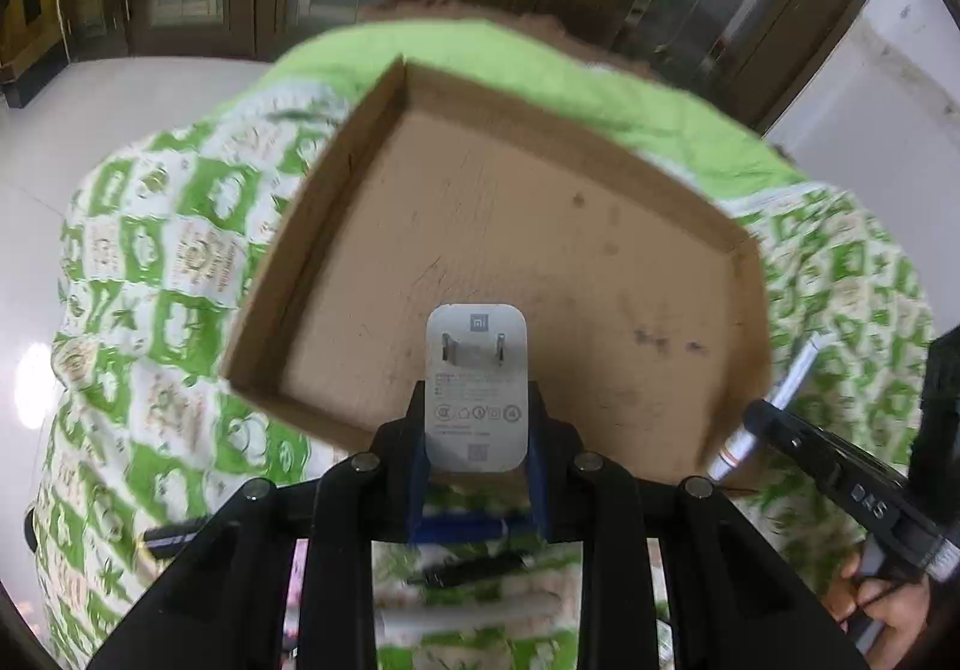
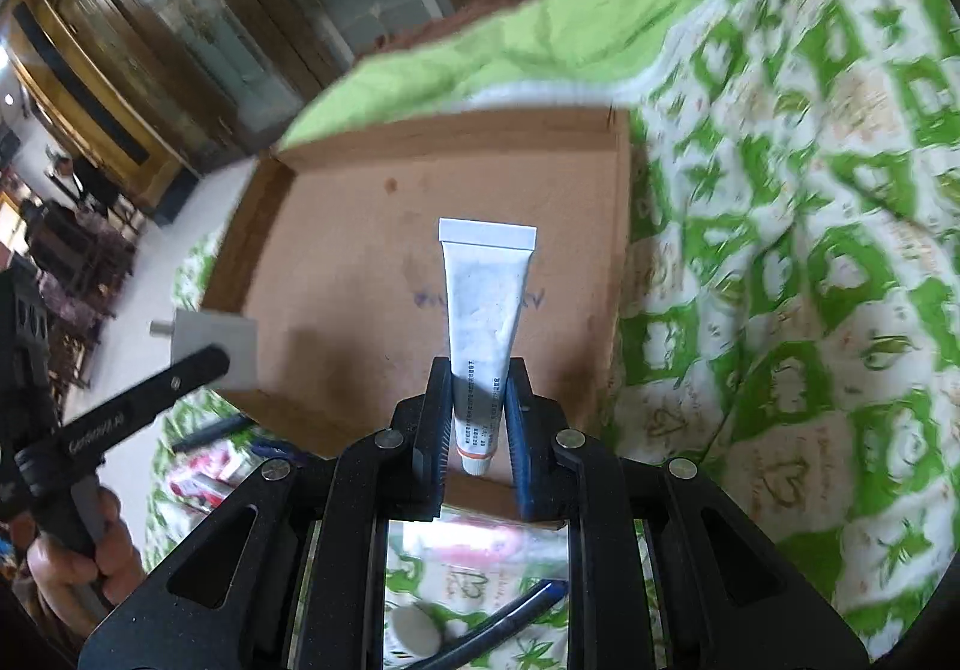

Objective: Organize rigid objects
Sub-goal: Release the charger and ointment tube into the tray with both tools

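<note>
We clamp charger (image 1: 476, 391) in left gripper (image 1: 477, 430), tube (image 2: 483, 334) in right gripper (image 2: 477, 424), both over tray (image 1: 372, 141) on bed (image 1: 150, 262).

Cardboard tray (image 1: 606, 274) on green-patterned cloth (image 1: 150, 250): floor bare, whole interior open from above. Low walls all round, only a small lip to clear.

L gripper (image 1: 477, 418) clamped on white charger (image 1: 477, 388), hanging over tray's near edge. R gripper (image 2: 478, 412) clamped on white tube (image 2: 486, 310), also over near edge, tube reaching out over tray floor. The two sit side by side w/ a gap between; each shows at the other's flank, so sideways room is tight there.

Cloth near the grippers cluttered: dark pens (image 2: 510, 619), small white container (image 2: 414, 631), pink packet (image 2: 204, 475). Cloth R of tray is bare.
</note>
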The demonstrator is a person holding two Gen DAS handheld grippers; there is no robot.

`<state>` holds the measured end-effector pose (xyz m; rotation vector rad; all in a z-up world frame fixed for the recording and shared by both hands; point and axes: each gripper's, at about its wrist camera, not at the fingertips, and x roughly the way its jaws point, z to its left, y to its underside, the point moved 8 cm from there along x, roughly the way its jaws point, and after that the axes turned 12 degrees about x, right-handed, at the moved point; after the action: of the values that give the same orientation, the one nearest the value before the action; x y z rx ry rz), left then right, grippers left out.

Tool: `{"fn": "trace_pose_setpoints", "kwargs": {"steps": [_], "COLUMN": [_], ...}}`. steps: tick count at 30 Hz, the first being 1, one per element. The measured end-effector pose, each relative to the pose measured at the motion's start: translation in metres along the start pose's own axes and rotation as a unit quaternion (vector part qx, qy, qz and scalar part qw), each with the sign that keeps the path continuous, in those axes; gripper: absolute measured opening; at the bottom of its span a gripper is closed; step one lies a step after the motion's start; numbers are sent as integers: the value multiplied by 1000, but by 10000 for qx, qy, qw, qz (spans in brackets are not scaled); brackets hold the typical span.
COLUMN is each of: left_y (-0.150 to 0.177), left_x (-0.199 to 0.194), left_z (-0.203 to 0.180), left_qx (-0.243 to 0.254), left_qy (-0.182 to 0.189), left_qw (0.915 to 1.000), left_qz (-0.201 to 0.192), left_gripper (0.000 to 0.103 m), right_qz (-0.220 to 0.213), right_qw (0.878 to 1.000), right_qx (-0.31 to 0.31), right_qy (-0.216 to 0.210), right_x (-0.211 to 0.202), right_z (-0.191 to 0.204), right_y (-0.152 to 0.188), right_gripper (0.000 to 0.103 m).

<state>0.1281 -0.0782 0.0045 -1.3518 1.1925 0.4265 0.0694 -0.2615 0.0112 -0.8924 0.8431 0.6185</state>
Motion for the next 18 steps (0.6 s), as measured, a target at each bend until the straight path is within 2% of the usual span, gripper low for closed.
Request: {"fn": "trace_pose_setpoints", "kwargs": {"steps": [2,5,10,13,15,18], "left_y": [-2,-14,-38,-41,-38,-33], "left_x": [13,17,24,24,24,26], "left_z": [2,0,3,6,5,4], "left_qx": [-11,94,79,-24,-36,-34], "left_qy": [-37,-82,-109,-56,-8,1], "left_qw": [9999,9999,9999,10000,10000,10000], "left_qz": [107,44,54,9,3,36], "left_gripper": [27,27,27,28,30,44], "right_qz": [209,405,488,509,459,409], "right_qw": [9997,9991,9985,9983,9986,9987], "right_qx": [37,19,-36,22,67,87], "right_qy": [70,124,229,272,251,276], "right_x": [13,25,41,50,50,49], "right_z": [-3,-2,3,1,1,1], "right_y": [2,4,-1,-4,-5,-6], "right_gripper": [16,16,16,16,16,17]}}
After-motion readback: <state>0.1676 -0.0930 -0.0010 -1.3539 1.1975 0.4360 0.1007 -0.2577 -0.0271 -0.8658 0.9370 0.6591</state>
